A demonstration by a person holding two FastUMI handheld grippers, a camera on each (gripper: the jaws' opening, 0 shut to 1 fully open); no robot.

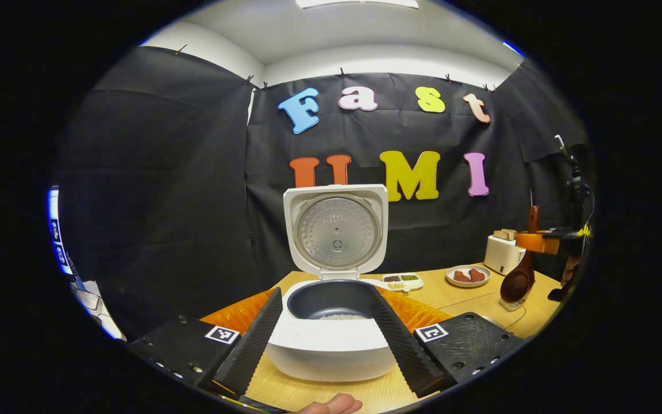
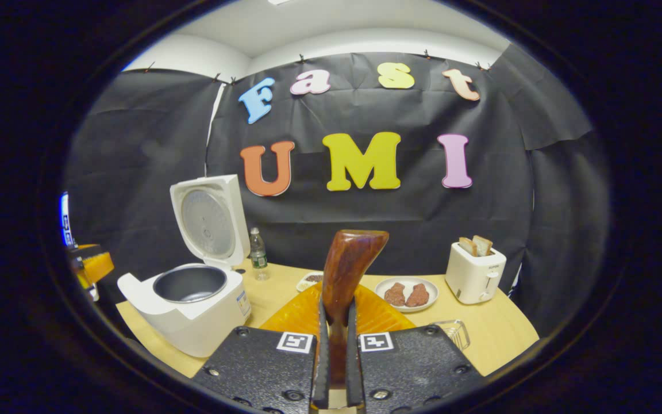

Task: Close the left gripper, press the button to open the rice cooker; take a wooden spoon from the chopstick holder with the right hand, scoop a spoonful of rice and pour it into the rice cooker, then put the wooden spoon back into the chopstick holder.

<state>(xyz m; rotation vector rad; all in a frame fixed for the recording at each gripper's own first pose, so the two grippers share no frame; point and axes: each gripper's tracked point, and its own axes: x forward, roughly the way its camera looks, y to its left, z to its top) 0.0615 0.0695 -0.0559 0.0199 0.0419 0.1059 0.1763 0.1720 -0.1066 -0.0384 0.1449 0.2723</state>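
Note:
The white rice cooker (image 1: 331,351) stands open, its lid (image 1: 337,230) upright and a little rice in the dark inner pot (image 1: 331,302). My left gripper (image 1: 325,292) is open, its fingers spread to either side of the pot, touching nothing. My right gripper (image 2: 337,307) is shut on the brown wooden spoon (image 2: 347,270), which rises between the fingers. In the left gripper view that spoon (image 1: 519,279) hangs bowl-down at the far right, just over a clear container (image 1: 512,303). The cooker (image 2: 193,302) sits at the left of the right gripper view.
An orange mat (image 2: 374,313) lies mid-table. Behind it are a plate of meat (image 2: 407,294), a small snack tray (image 1: 403,280), a white toaster with bread (image 2: 474,270) and a water bottle (image 2: 258,253). A clear container (image 2: 451,333) stands near the right fingers. A fingertip (image 1: 331,406) shows at the bottom edge.

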